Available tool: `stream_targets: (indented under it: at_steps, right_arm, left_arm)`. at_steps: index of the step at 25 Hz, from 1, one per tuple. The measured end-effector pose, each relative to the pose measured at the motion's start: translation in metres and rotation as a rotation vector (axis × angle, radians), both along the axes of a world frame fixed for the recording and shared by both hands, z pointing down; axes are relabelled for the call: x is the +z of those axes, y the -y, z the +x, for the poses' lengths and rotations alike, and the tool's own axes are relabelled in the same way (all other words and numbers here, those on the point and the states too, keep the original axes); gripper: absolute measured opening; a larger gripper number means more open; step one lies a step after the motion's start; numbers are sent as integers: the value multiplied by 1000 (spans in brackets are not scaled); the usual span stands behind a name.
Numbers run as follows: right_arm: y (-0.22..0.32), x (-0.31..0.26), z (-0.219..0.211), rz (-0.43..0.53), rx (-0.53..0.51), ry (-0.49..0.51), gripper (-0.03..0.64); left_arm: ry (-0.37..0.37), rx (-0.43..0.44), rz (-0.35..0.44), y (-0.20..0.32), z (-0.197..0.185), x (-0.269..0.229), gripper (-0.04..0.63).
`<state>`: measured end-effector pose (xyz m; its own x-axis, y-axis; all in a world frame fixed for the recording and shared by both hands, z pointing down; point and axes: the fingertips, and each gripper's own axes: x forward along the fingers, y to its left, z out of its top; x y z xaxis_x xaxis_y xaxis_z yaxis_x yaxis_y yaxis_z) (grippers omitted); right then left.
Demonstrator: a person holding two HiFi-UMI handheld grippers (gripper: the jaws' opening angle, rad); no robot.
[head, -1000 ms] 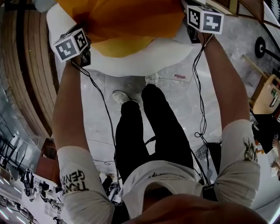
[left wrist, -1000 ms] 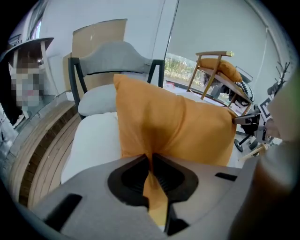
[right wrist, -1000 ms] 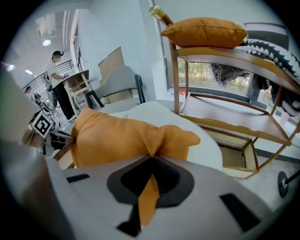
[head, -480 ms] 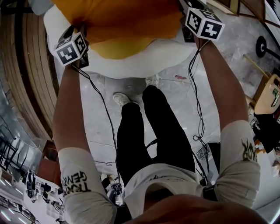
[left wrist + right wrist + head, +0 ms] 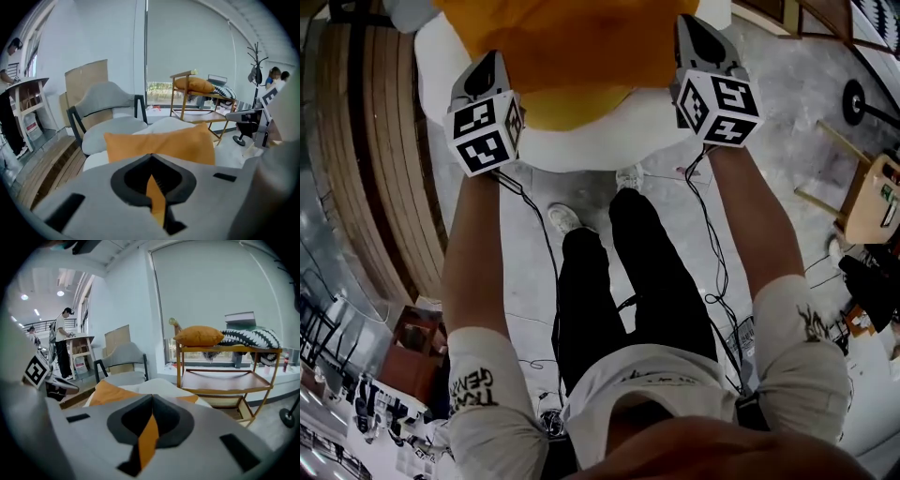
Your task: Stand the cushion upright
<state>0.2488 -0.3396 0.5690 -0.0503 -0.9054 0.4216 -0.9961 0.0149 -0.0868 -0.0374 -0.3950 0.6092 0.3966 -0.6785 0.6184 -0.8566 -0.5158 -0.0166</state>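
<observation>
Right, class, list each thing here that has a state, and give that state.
Orange cushion: gripped at both sides, over the white seat.
Left gripper: jaws just closed, shut on cushion fabric.
Right gripper: jaws just closed, shut on cushion fabric.
Blind: pulled down almost fully.

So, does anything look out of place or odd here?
Nothing stands out. The left gripper and right gripper have just closed their fingers, each on a fold of the orange cushion, which stretches between them over the white seat. No tear or spill shows.
</observation>
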Motion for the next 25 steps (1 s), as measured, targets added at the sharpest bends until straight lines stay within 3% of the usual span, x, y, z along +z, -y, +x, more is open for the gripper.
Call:
stream_targets:
  at_steps: [6,16,25]
  right_arm:
    - [-51,-60,-42,55,-10,79,28]
    - [-159,-168,-126,88,32,127,26]
    - [-193,-306,-176,257,53,141,26]
  left_arm:
    - [-170,30,-25,-55,12,-71,21]
    - [-309,116,25,-162,13,-205,20]
    - [-366,156,96,-214,-29,-323,20]
